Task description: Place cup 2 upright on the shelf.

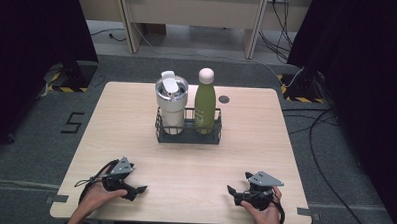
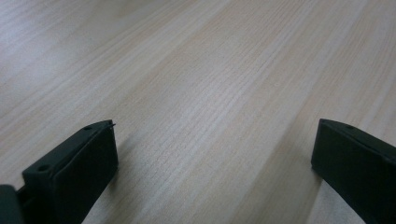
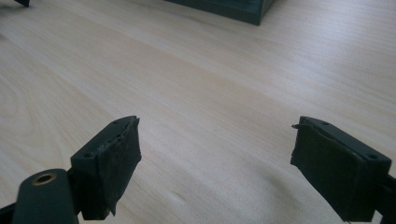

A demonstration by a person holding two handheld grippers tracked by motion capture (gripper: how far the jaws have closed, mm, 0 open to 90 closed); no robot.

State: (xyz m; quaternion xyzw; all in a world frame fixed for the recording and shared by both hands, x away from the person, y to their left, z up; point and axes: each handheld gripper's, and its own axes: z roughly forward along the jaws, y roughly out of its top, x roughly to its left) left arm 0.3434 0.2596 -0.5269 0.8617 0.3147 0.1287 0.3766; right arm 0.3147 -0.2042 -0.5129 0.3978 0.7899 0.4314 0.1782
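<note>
Two bare forearms are seen at the near edge of the pale wooden table [image 1: 185,161], with no sleeves worn. Each hand carries a black two-jaw gripper. The left gripper [image 1: 139,190] is topped by a grey three-cornered plate [image 1: 124,165], and a black cable is looped beside it over the table's near left corner. The right gripper [image 1: 230,189] bears a like grey plate [image 1: 267,179] (somewhat larger in the high view). Blocky black jaws with small screw holes are shown in both gripper views; the right pads [image 3: 120,164] look frayed at their edges.

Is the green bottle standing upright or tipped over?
Upright. The green bottle stands in the black wire basket beside the white tumbler, its pink cap on top.
</note>
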